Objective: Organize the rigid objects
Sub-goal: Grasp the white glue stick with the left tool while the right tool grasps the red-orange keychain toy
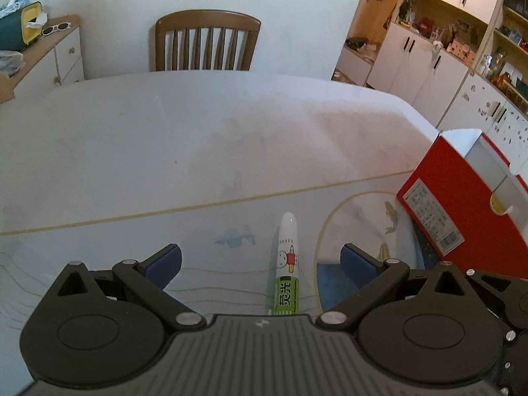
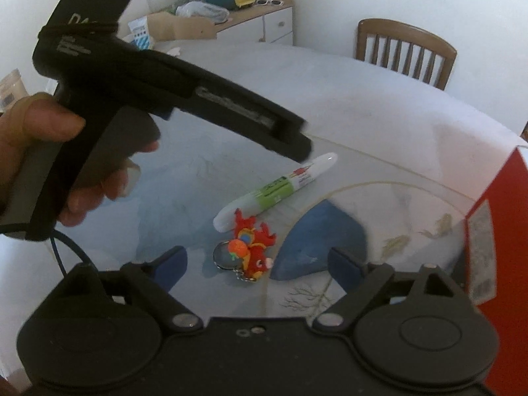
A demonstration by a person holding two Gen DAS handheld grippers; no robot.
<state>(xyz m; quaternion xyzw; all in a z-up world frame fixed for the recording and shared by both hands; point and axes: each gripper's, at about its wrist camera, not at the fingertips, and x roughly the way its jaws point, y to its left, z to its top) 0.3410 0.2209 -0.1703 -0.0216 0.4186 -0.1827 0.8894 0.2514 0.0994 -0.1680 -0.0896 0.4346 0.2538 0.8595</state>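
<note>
A white and green highlighter pen (image 1: 287, 264) lies on the table between the spread fingers of my left gripper (image 1: 262, 262), nearer the right finger; nothing touches it. The right wrist view shows the same pen (image 2: 275, 191) lying slantwise, with a red and orange plush keychain (image 2: 250, 250) just below it. My right gripper (image 2: 259, 265) hovers open over the keychain, its blue pads well apart and clear of it. A hand (image 2: 36, 151) holds the left gripper's black body (image 2: 171, 99) above the pen. A red open box (image 1: 462, 204) stands at the right.
The table wears a white cloth (image 1: 198, 138) with blue and yellow prints under a clear cover. A wooden chair (image 1: 206, 43) stands at the far side. A side cabinet (image 1: 49, 56) with clutter is at the left, white cupboards (image 1: 429, 56) at the right.
</note>
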